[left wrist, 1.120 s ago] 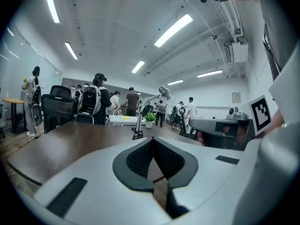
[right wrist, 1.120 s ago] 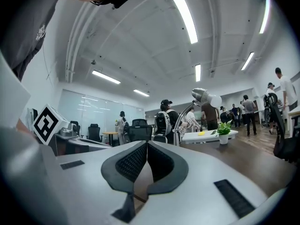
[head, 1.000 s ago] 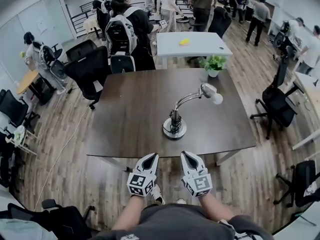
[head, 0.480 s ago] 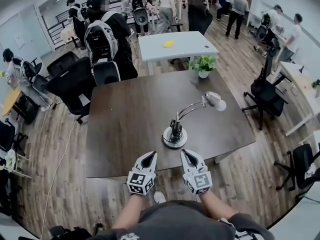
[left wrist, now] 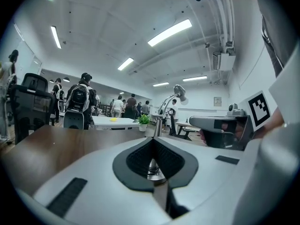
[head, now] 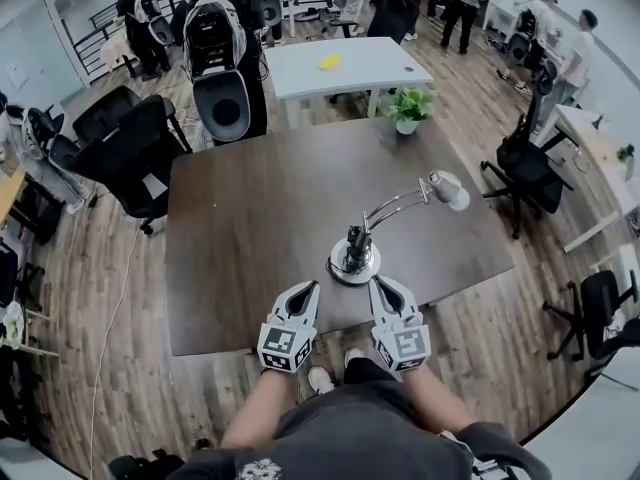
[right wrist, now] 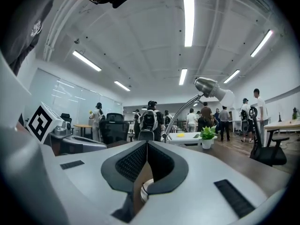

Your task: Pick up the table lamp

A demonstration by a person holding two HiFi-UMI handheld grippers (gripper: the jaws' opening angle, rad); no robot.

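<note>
Left gripper (head: 311, 287) and right gripper (head: 378, 283) have neared the table lamp (head: 352, 264).

the person's two arms (head: 262, 413) reach forward side by side. the left gripper (head: 309, 288) and the right gripper (head: 380, 285) are at the near edge of the table (head: 230, 268), pointing ahead and about level. both have their jaws closed tight on nothing.

Free room on the table (head: 230, 228)
Wide bare wood left of the table lamp (head: 354, 253) — potted plant (head: 407, 106) at the far edge.
</note>
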